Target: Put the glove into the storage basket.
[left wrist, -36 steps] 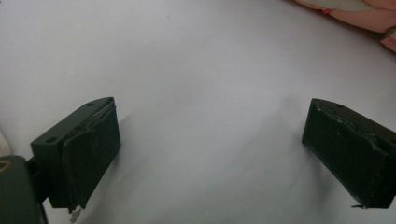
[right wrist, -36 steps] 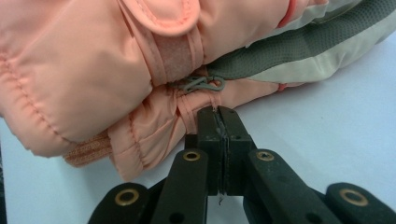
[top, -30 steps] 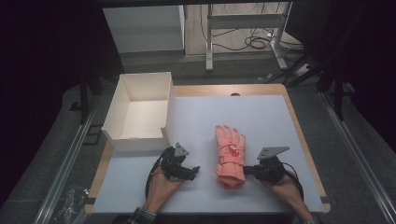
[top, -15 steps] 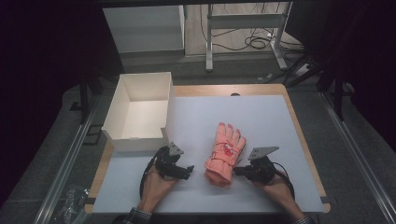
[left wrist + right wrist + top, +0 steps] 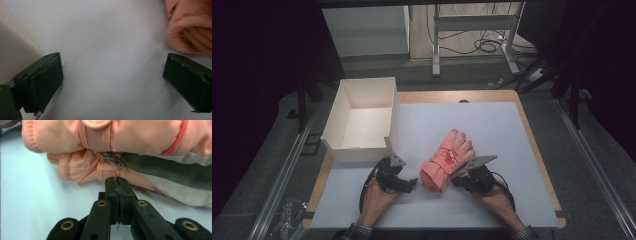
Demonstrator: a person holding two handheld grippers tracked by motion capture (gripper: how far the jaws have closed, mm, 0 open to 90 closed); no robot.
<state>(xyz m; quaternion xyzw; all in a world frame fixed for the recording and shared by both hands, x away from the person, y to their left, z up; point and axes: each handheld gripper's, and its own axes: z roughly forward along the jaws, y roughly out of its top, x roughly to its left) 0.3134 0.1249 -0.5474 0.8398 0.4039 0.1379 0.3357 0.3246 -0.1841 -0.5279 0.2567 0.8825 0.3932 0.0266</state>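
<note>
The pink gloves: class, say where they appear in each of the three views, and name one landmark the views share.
High view: the pink gloves lie stacked at the centre of the white table top, between the two grippers.
Left gripper view: their cuff end sits in the top right corner, blurred, above the right-hand jaw.
Right gripper view: they stretch across the top, just beyond the shut jaws.
Shared landmark: the white table top.

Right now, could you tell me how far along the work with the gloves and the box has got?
Early. The pink gloves lie stacked as a pair on the white mat. In hand: the right gripper, jaws shut, presses its tips against the stack's edge, though a pinch of fabric isn't visible; the left gripper waits open beside the cuffs. Likely left: getting the gloves into the white box, which holds nothing.
</note>
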